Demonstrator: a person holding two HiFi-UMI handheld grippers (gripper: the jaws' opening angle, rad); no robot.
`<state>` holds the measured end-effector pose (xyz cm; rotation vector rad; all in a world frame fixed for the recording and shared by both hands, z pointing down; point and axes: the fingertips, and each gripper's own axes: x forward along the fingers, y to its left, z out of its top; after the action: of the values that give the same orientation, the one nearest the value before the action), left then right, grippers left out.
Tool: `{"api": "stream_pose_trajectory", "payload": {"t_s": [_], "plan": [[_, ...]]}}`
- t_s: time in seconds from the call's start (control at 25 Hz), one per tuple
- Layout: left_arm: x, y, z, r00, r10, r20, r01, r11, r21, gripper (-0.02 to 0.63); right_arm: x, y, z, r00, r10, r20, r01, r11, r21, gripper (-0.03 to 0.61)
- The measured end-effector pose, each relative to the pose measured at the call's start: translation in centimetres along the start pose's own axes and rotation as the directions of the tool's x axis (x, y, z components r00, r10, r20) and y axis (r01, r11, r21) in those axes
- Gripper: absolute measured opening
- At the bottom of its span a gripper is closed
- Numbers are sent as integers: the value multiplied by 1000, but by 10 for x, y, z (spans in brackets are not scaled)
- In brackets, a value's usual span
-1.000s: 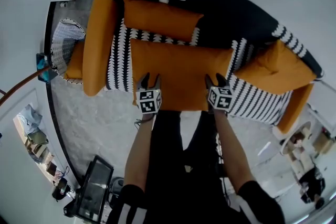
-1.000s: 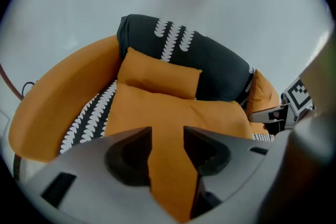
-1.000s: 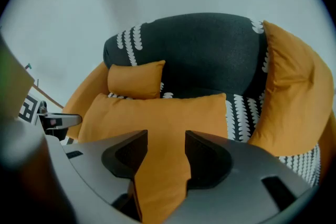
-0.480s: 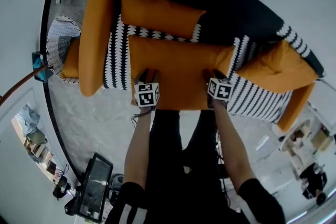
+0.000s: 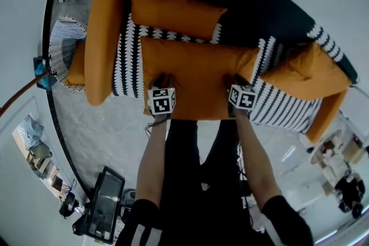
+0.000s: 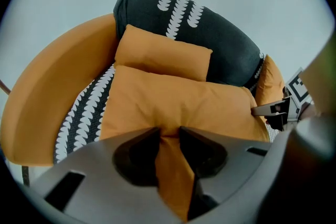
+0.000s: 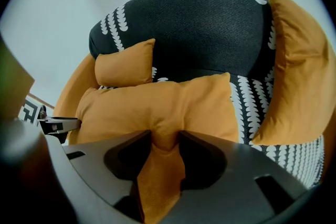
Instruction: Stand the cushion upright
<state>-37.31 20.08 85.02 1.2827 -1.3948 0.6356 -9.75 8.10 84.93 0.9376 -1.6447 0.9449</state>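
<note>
The cushion (image 5: 196, 80), a long plump rectangle in plain matte orange cloth, lies flat on the sofa seat (image 5: 128, 60), with its near long edge toward the person and its far edge just beside a smaller orange bolster (image 5: 176, 11) that leans on the backrest (image 5: 259, 14). The left gripper (image 6: 169, 132) has its dark, wedge-shaped fingers (image 6: 139, 157) clenched on that near edge toward the left end. They have just been closing, and a fold of orange fabric is pinched up between them into a narrow ridge, with creases fanning out across the soft top. The right gripper (image 7: 165, 136) grasps the same edge toward the right end. Its fingers (image 7: 202, 157) have likewise just been closing, and a thick tuck of cloth bulges between them and hangs below. The seat is black with rows of white scallop marks, and the rounded backrest is a dark knit-looking weave with the same white motif. The padded armrest (image 5: 104, 37) is smooth orange, and another orange pillow (image 5: 302, 75) is propped at the right end.
</note>
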Motion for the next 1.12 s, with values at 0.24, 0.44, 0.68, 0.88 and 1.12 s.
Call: {"api": "stream_pose_trajectory", "payload": {"t_s": [0.24,0.44,0.68,0.88,1.12], "plan": [[2,2,-3,1000,-8,17,8,1000,13,55,4,5,-4,1000,8,-4,-8,1000,-17,106],[-3,-1,-4,1000,-10,29,10,1000,13,11,0,7,-9,1000,20,0,-20,999,-28,47],[-14,-5,-14,999,-20,28,20,1000,-6,3,-9,9,-20,999,52,5,-52,998,-18,11],[-28,-9,-8,999,-6,48,5,1000,22,2,-18,9,-23,996,85,16,-85,996,-10,6],[-45,-14,-10,997,17,77,-19,999,27,2,-31,16,-24,992,120,36,-117,991,-62,2]]}}
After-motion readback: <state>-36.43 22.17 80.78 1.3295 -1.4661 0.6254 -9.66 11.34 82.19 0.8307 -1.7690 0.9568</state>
